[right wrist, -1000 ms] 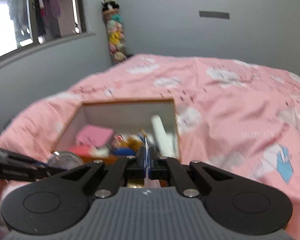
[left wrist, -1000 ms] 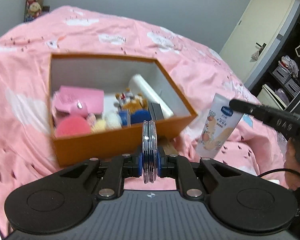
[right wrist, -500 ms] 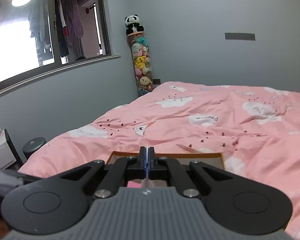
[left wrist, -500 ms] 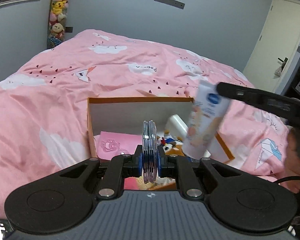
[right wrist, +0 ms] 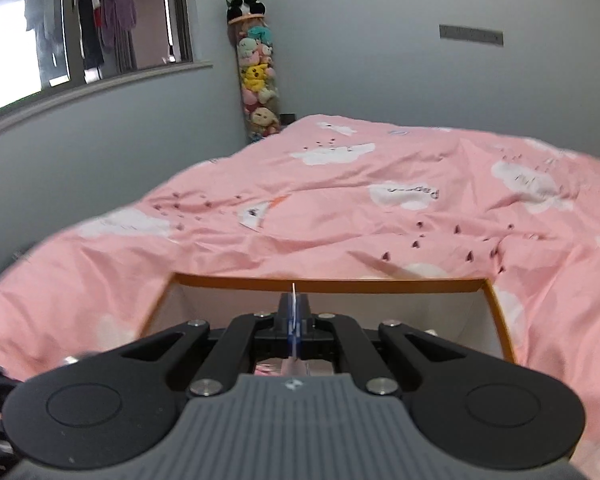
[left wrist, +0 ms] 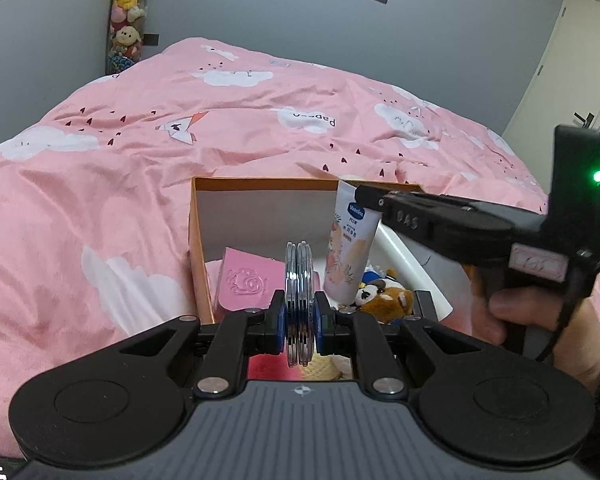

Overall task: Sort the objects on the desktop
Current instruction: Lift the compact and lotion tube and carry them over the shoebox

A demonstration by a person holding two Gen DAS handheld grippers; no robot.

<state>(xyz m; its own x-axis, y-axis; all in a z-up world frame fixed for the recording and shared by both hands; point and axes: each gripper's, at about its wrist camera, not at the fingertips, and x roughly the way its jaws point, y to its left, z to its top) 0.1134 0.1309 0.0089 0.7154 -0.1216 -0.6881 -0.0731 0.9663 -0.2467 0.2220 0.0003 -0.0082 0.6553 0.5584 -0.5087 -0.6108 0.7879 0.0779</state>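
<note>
Lotion tube (left wrist: 348, 246): white, with a blue logo and peach print, hanging cap-down at centre right of the left wrist view, over the open box. A second ago it hung outside the box's right wall; now its lower end is inside the rim.
Right gripper (left wrist: 364, 194): clenched on the tube's flat top edge, reaching in from the right.
Left gripper (left wrist: 299, 318): clamped on a stack of round silver-rimmed discs (left wrist: 299, 292), low centre of the frame, above the box's near edge.
Orange box (left wrist: 260, 183): on the pink bedspread (left wrist: 100, 200), already holding a pink case (left wrist: 250, 280), a plush bear (left wrist: 388, 300) and a white roll (left wrist: 404, 258).
Meaning: the tube looks ready to be released; the discs likely follow.
</note>
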